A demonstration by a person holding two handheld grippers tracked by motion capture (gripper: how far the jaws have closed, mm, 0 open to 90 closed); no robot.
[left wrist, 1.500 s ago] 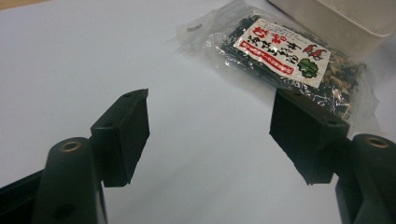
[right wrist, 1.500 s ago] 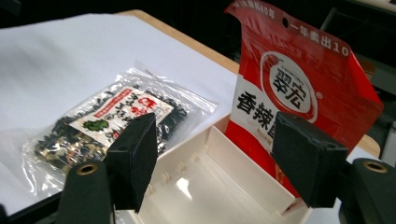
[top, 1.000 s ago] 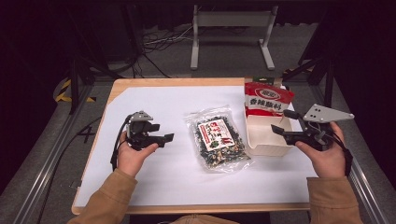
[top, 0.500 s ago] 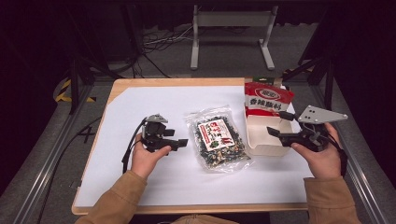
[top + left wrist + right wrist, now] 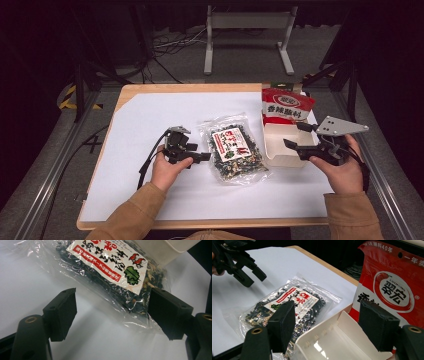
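Note:
A clear bag of dark dried food with a red and white label (image 5: 232, 149) lies flat on the white table cover (image 5: 150, 120). My left gripper (image 5: 199, 151) is open right at the bag's left edge. In the left gripper view its jaws (image 5: 112, 312) stand wide apart with the bag (image 5: 112, 270) just ahead and nothing between them. A white open box (image 5: 280, 145) sits to the right of the bag, with a red seasoning packet (image 5: 287, 106) leaning at its far end. My right gripper (image 5: 296, 136) is open over the box's right side, its jaws (image 5: 329, 325) apart above the box (image 5: 337, 340).
The wooden table edge (image 5: 200, 88) shows beyond the white cover. Broad bare cover lies left and in front of the bag. In the right gripper view the red packet (image 5: 394, 290) stands upright, the bag (image 5: 292, 305) lies below it, and the left gripper (image 5: 239, 262) hovers farther off.
My left gripper has travelled right across the cover up to the bag's left edge. My right gripper has shifted slightly left toward the box. Both stayed open.

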